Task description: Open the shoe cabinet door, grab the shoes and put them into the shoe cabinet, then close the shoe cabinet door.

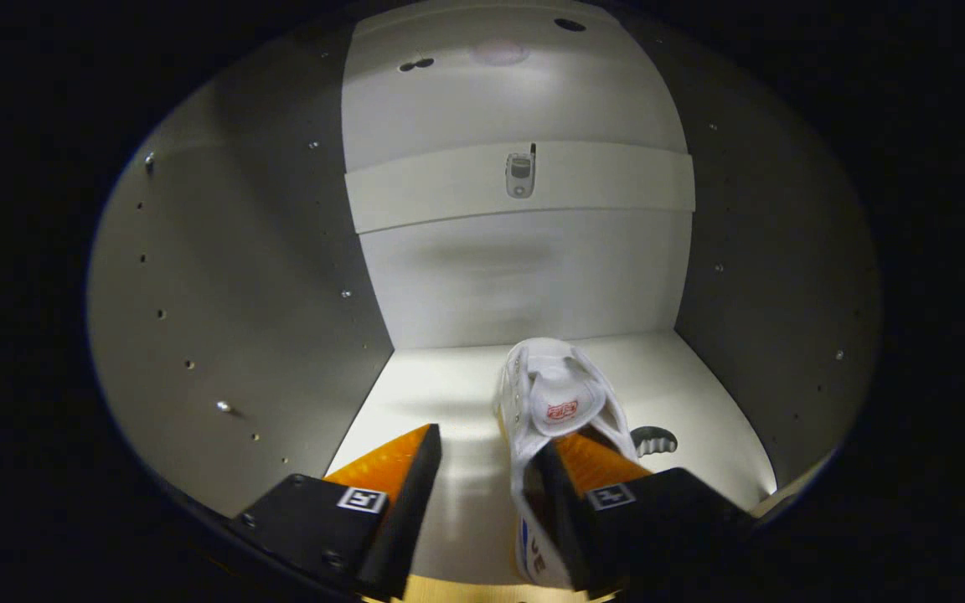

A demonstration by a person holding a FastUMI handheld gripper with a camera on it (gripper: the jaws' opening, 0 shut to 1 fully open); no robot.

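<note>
The gripper [487, 469] reaches into the open shoe cabinet [239, 318] with its two fingers spread wide apart. The left finger [390, 469] stands free over the bare cabinet floor [441, 394] and touches nothing. The right finger [583, 469] sits inside the mouth of a white shoe [554, 402], its tip just behind the tongue, while the shoe's left wall lies in the gap between the fingers; only this one finger is against the shoe, so the fingers do not press on it from both sides. The shoe rests on the cabinet floor with its toe pointing toward the back panel [524, 285], nearer the right side wall [767, 276] than the left, and its toe stops a little short of the back edge of the floor. Its tongue carries a small red mark, and some blue and dark marking shows on the side near the heel. Just to the right of the shoe, on the floor, lies a small dark shape with a wavy edge [654, 440]; what it is cannot be told. Both side walls carry rows of small holes and pegs. Higher up, a pale crosspiece [616, 180] spans the back panel, with a small grey fitting [520, 174] at its middle.
</note>
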